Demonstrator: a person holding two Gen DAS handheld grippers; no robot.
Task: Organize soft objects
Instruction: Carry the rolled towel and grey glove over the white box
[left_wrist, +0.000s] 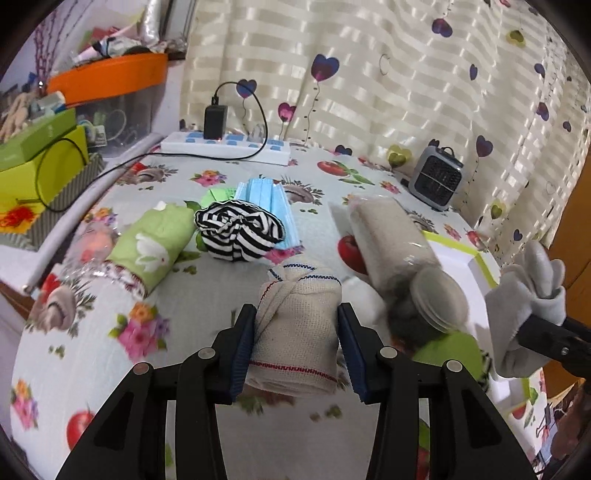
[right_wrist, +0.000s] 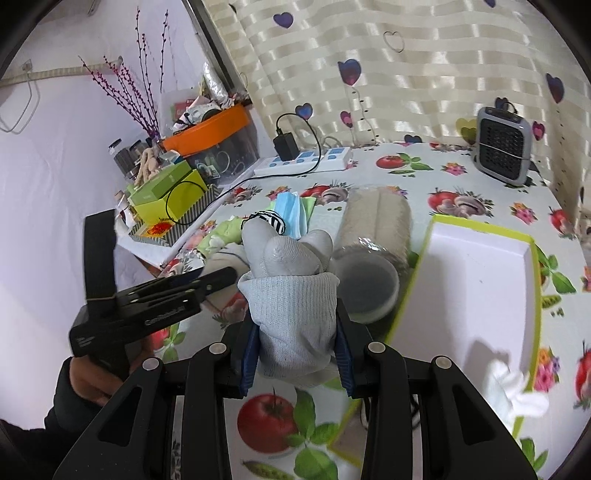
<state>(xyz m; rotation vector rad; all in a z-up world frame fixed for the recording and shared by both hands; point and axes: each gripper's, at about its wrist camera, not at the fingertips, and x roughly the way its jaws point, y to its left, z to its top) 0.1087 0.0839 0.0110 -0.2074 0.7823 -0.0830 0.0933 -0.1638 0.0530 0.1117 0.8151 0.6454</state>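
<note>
In the left wrist view my left gripper (left_wrist: 297, 309) is shut on a knotted cream cloth bundle (left_wrist: 299, 343) with red and blue edge stitching, both blue pads against its sides, just above the flowered tablecloth. In the right wrist view my right gripper (right_wrist: 295, 326) is shut on a balled grey glove (right_wrist: 291, 258), held next to a white box with a green rim (right_wrist: 480, 266). The same glove (left_wrist: 517, 295) shows at the right edge of the left view. On the table behind lie a black-and-white striped bundle (left_wrist: 238, 232), blue face masks (left_wrist: 269, 199) and a green flowered cloth (left_wrist: 155, 243).
A clear tube with beige cloth inside (left_wrist: 391, 236) lies beside the box. A white soft item (right_wrist: 513, 391) hangs over the box's near corner. A power strip with charger (left_wrist: 225, 146), a small grey heater (left_wrist: 437, 181) and green boxes (left_wrist: 37, 166) line the back and left. A curtain hangs behind.
</note>
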